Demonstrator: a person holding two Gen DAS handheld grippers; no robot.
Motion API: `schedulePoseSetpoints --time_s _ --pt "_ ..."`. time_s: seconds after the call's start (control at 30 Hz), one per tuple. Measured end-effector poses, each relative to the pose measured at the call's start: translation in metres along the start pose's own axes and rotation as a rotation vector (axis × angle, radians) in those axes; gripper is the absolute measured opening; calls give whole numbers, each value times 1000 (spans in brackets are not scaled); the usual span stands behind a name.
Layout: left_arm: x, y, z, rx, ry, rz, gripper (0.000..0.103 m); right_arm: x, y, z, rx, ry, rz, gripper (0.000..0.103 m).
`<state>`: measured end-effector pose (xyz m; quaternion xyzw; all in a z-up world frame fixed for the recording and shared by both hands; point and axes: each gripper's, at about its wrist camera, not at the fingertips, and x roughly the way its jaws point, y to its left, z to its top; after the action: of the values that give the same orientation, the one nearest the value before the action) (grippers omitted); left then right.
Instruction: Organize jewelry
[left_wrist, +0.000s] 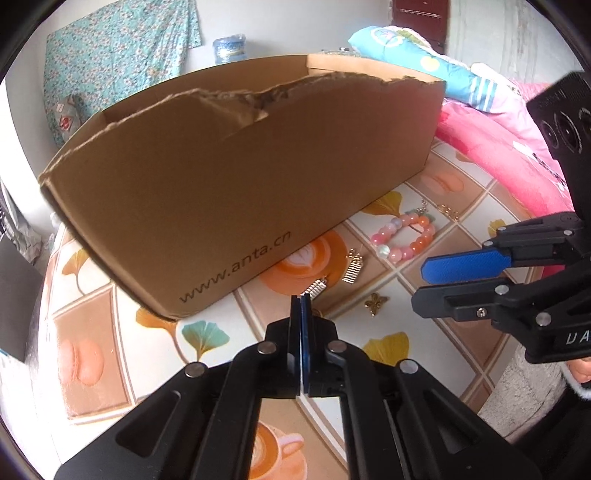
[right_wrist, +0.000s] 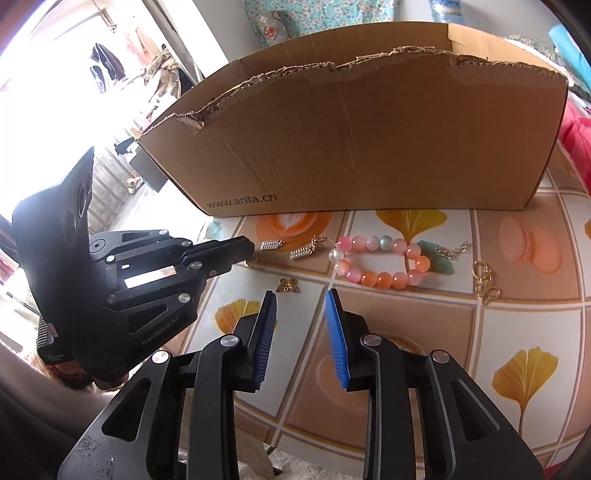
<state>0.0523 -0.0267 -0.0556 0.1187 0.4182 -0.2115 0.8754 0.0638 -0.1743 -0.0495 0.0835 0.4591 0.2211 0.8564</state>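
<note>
Left gripper (left_wrist: 302, 300): pads pressed together beside silver earring (left_wrist: 317, 288), grasp unconfirmed. Right gripper (right_wrist: 301, 301): spread, empty, near beaded bracelet (right_wrist: 380, 263). Step: gathering jewelry before cardboard box (right_wrist: 369, 140). Next: lift over torn rim.

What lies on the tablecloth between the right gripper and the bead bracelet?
Nothing: in the right wrist view, only bare patterned tablecloth separates the right gripper from the bead bracelet.

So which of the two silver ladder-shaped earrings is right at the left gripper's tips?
The silver ladder-shaped earring nearer the cardboard box, at the shut left gripper. The other earring lies toward the pink bead bracelet.
</note>
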Motion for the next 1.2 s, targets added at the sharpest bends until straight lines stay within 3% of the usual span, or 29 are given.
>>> schedulePoseSetpoints --time_s 0.3,0.47,0.6,0.67,0.7,1.03,1.2 --pt "-10 9 -10 -81 22 -21 1 -2 -3 2 0 5 7 28" --pt "-27 15 -13 -89 -41 -54 1 -2 -1 2 -10 10 10 28" --pt "-26 14 -17 -17 -13 -84 8 0 2 3 -21 13 14 28" --pt "-24 8 -18 41 -2 -77 24 0 4 3 -25 15 15 28" --pt "-25 7 -18 65 1 -75 26 1 4 4 -25 15 15 29" --pt "-15 2 -10 284 17 -116 27 0 3 5 -17 15 18 29" --pt "-12 9 -6 356 28 -206 21 1 3 6 -14 18 21 29"
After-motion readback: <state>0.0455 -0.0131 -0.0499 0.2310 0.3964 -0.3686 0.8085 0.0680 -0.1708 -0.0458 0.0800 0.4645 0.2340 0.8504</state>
